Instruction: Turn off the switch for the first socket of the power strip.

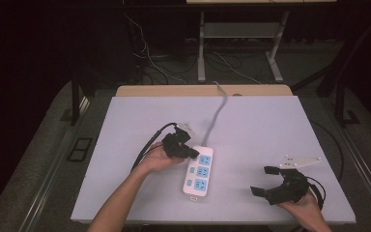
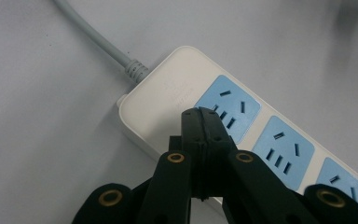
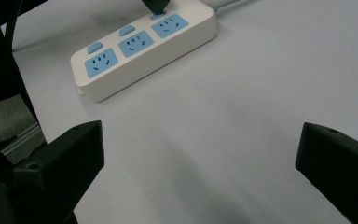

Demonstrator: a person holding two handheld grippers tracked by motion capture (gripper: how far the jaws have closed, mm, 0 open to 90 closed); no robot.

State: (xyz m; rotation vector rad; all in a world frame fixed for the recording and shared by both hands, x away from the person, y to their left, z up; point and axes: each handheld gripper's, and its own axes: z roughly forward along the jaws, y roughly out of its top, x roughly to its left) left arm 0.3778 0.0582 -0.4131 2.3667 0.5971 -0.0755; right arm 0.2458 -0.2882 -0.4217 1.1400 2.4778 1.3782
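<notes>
The left gripper (image 2: 204,122), jaws clenched together, presses its tip on the power strip (image 1: 198,171) at mid-table, apparently working the switch beside the top socket, while the right gripper (image 1: 265,180) rests wide open nearby; next likely comes lifting off.

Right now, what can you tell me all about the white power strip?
The power strip is a white block with rounded corners that looks like plastic. It lies flat on the table. It has three blue sockets in a row, each with a small blue switch beside it. A grey cord leaves its far end and runs off the table's far edge. The left gripper, jaws shut, presses down by the socket nearest the cord, at its switch. Nothing is plugged in.
</notes>
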